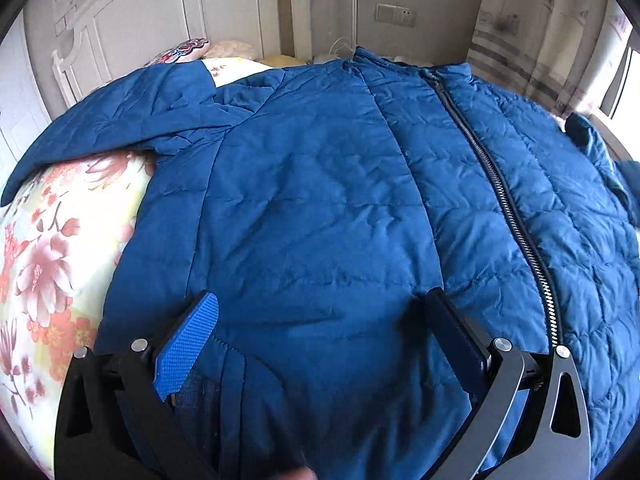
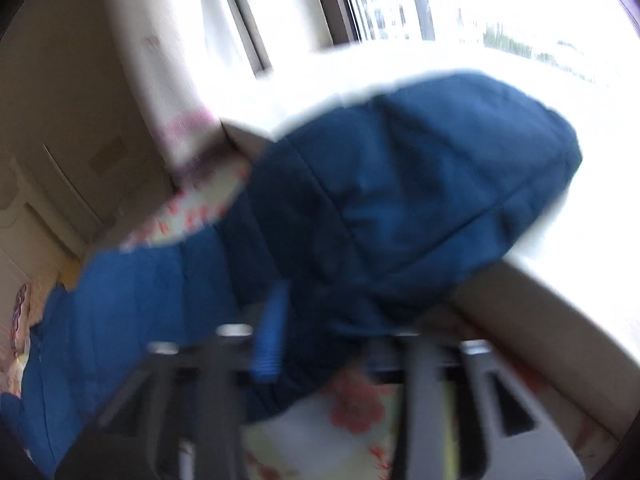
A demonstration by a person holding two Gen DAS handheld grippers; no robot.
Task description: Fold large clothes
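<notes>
Nearest us, our left gripper hovers with jaws spread wide over the hem of a blue quilted jacket, pinching nothing. Our right gripper, blurred, has closed on a fold of the jacket's sleeve. The jacket lies zipper-up across a floral bedspread, its collar toward the far white headboard.

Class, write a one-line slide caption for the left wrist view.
Open left gripper poised over a zipped blue quilted jacket spread across a floral bedspread.
</notes>
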